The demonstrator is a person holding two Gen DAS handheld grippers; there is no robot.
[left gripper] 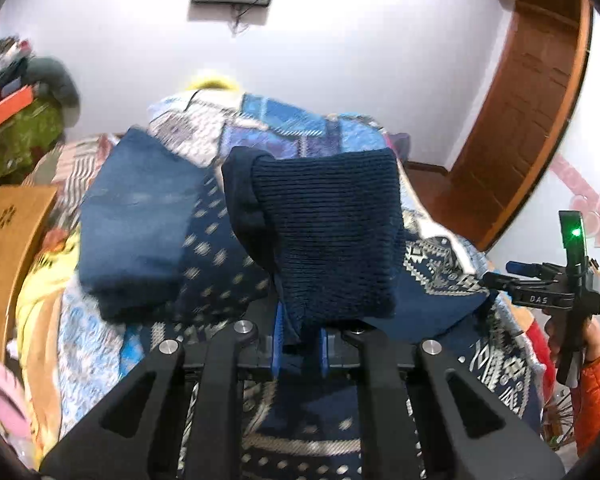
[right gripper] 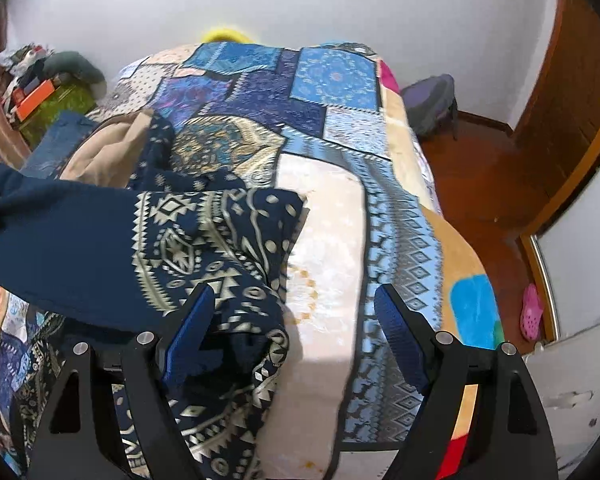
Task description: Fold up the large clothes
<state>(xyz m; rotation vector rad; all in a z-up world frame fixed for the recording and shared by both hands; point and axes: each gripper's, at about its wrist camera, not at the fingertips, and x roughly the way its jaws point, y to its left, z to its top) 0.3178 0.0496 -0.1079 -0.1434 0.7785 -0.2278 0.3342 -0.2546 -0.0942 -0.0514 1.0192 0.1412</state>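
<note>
My left gripper (left gripper: 300, 346) is shut on the ribbed cuff of a navy knit sweater (left gripper: 328, 232) and holds it lifted above the bed. The sweater's patterned navy and cream body (right gripper: 204, 240) lies on the patchwork bedspread (right gripper: 328, 208). My right gripper (right gripper: 296, 320) is open and empty, just above the sweater's right edge, its left finger (right gripper: 188, 320) over the fabric. The right gripper also shows in the left wrist view (left gripper: 540, 284) at the far right, held by a hand in an orange sleeve.
Folded blue jeans (left gripper: 136, 220) lie on the bed at the left. A beige cloth (right gripper: 104, 156) sits behind the sweater. A cluttered green box (right gripper: 56, 108) stands far left, a wooden door (right gripper: 572, 112) at right, a pink shoe (right gripper: 532, 316) on the floor.
</note>
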